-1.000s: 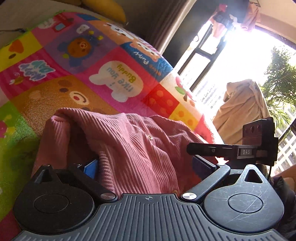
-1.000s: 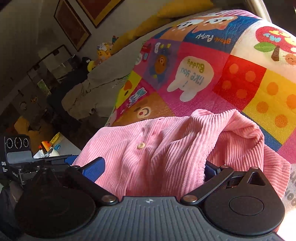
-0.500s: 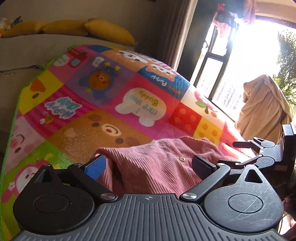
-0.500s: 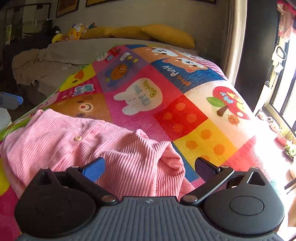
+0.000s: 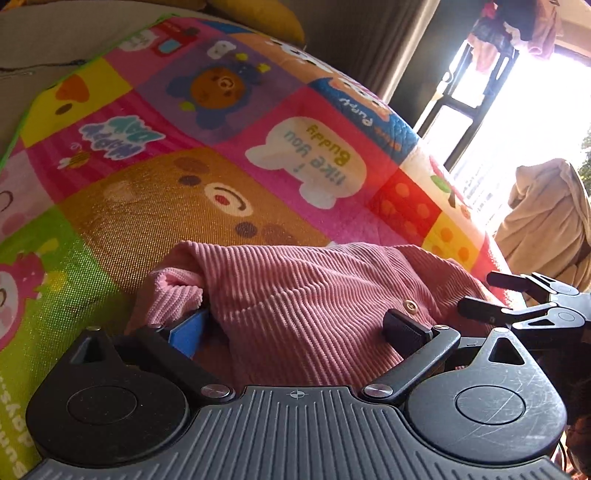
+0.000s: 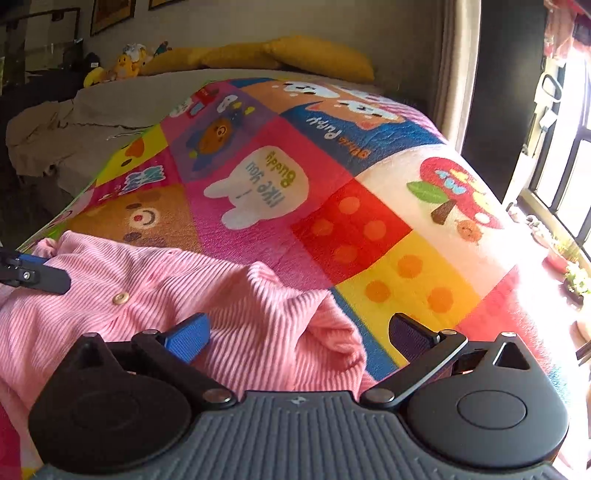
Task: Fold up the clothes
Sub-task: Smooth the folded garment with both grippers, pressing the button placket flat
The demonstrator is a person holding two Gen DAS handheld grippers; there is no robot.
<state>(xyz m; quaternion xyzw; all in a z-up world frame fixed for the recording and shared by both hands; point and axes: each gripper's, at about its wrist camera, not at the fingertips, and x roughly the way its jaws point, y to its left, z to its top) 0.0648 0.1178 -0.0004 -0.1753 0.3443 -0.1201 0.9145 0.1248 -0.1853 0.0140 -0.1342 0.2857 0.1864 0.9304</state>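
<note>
Both my claws, left gripper and right gripper, gape released over the shirt; grabbing bunched layers risks a lopsided fold.

Pink corduroy shirt on patchwork-quilted bed

Mat: a patchwork play mat is lying spread over the bed, showing cartoon squares of a bear face, a rabbit, a red tree.
Pillows: yellow pillows are resting along the wall at the head of the bed.
Soft toys: plush toys are sitting beside the pillows.
Cloth: a tan cloth is hanging draped near the bright window.
Pictures: framed pictures are hanging on the wall.
</note>
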